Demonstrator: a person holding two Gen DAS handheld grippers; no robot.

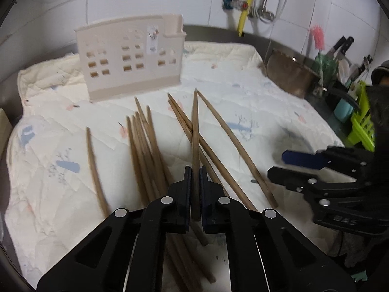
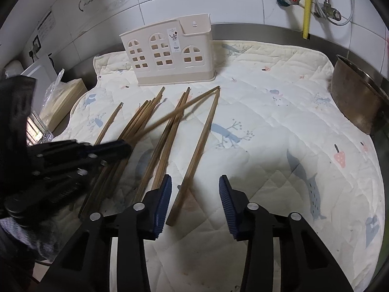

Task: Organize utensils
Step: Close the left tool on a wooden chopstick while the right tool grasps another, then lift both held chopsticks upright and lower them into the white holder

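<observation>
Several brown wooden chopsticks (image 1: 143, 146) lie spread on a quilted cream cloth (image 1: 243, 102). My left gripper (image 1: 195, 172) is shut on one chopstick (image 1: 195, 126), which points away toward a cream utensil holder (image 1: 131, 56) with window cut-outs. In the right wrist view that left gripper (image 2: 125, 148) holds the chopstick (image 2: 180, 108) slanted above the pile. My right gripper (image 2: 195, 182) stands open over the near end of the rightmost chopstick (image 2: 201, 136); the stick lies between the fingers, nearer the left pad (image 2: 163, 202), and no pad presses it. The holder (image 2: 170, 56) stands upright at the back.
A metal bowl (image 2: 355, 97) sits at the cloth's right edge, also in the left wrist view (image 1: 289, 73). A green rack (image 1: 362, 126) and knives stand far right. A wrapped box (image 2: 63, 97) lies left of the cloth. Tiled wall with pipes (image 2: 307, 4) behind.
</observation>
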